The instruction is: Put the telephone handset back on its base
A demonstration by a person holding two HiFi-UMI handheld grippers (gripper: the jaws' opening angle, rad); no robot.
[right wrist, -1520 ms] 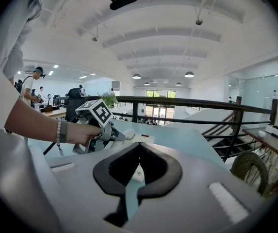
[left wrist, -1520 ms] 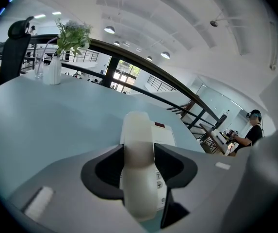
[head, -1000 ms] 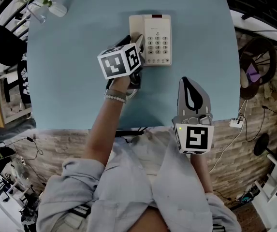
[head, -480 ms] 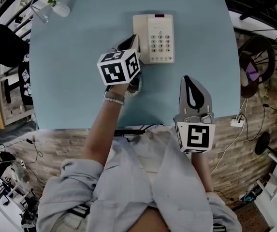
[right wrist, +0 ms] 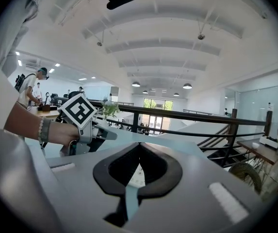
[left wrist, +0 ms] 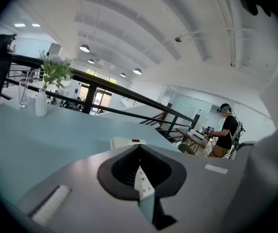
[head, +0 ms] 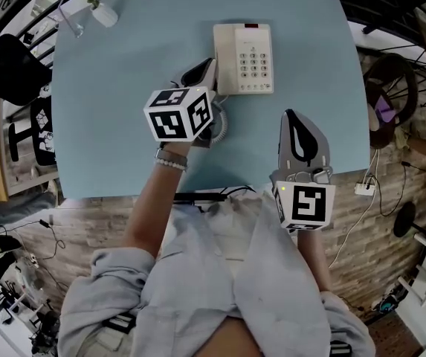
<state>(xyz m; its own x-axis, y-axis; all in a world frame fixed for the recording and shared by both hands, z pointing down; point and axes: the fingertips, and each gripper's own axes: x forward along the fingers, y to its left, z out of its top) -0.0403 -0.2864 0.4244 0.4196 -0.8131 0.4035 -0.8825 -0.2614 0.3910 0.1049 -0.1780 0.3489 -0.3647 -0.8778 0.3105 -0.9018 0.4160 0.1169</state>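
A cream telephone base (head: 251,59) with a keypad sits at the far middle of the blue table (head: 123,88). Its handset (head: 224,56) lies along the base's left side, and the coiled cord (head: 219,126) trails toward me. My left gripper (head: 208,68) hovers just left of and in front of the phone, shut with nothing in it. In the left gripper view the gripper (left wrist: 139,147) has its jaws meeting, with the base (left wrist: 128,142) beyond them. My right gripper (head: 291,115) is shut and holds nothing, near the table's front right; the right gripper view (right wrist: 139,146) shows its jaws meeting too.
A white vase with green sprigs (head: 102,11) and a glass (head: 70,25) stand at the table's far left corner. The front edge runs below both hands, above a brick wall. A person (left wrist: 228,134) stands at a desk far behind a railing.
The left gripper, open at the handset a second ago, has shut empty and drawn up and back from the phone. The right gripper has risen a little.
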